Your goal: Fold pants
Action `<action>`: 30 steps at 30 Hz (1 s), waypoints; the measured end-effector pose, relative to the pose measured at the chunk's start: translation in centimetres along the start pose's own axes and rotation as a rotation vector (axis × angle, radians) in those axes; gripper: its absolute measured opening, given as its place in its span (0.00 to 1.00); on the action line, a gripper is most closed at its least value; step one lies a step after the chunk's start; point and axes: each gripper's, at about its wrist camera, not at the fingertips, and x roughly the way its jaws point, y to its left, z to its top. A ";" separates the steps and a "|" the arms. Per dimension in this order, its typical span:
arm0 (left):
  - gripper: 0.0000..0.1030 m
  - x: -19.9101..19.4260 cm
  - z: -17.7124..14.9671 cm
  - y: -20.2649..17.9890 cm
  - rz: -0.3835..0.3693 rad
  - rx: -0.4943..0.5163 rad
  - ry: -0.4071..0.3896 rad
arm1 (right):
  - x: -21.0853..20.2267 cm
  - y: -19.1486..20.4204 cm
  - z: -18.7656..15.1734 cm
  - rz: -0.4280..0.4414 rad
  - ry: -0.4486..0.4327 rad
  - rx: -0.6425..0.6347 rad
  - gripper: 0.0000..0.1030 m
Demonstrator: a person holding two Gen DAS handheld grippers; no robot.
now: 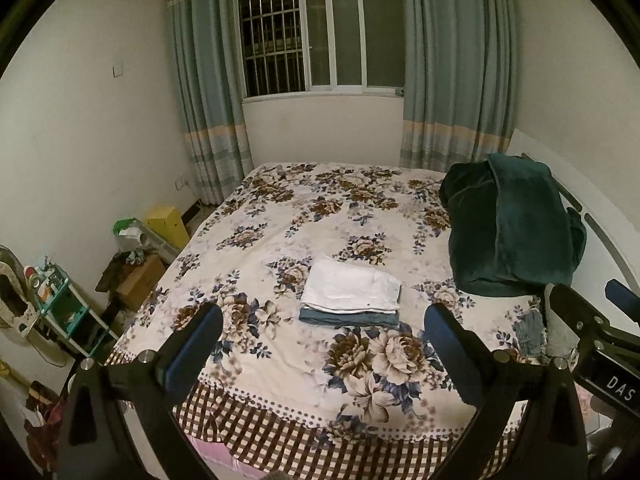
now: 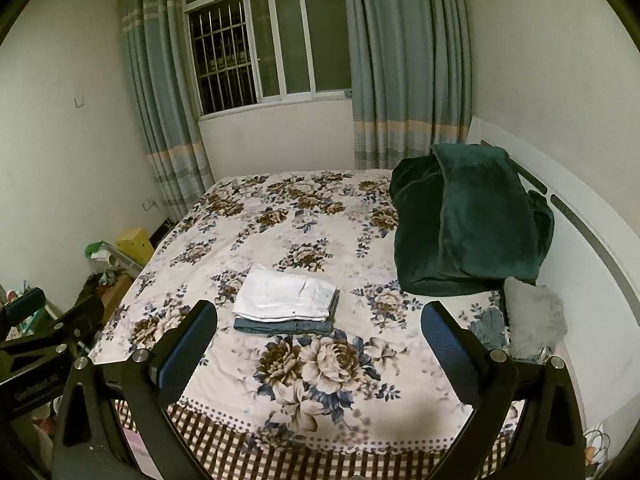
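white pants (image 1: 352,288) folded flat, stacked on folded blue jeans (image 1: 348,318), mid-bed | left tool (image 1: 322,334) released, right tool (image 2: 320,330) released, both above bed's near edge | right view alone: grey cushion (image 2: 534,326) by headboard | floral bedspread (image 1: 280,216), green blanket (image 1: 512,228), curtained window (image 1: 320,36)
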 end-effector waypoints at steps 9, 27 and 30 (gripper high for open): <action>1.00 -0.8 0.0 0.2 -0.003 0.001 -0.014 | -0.1 0.0 0.3 0.001 -0.006 -0.003 1.00; 1.00 -1.7 0.8 0.4 0.005 -0.014 -0.019 | -0.5 -0.1 1.4 0.011 -0.009 -0.010 1.00; 1.00 -1.9 0.8 0.4 0.007 -0.015 -0.019 | -0.5 -0.2 1.5 0.010 -0.009 -0.013 1.00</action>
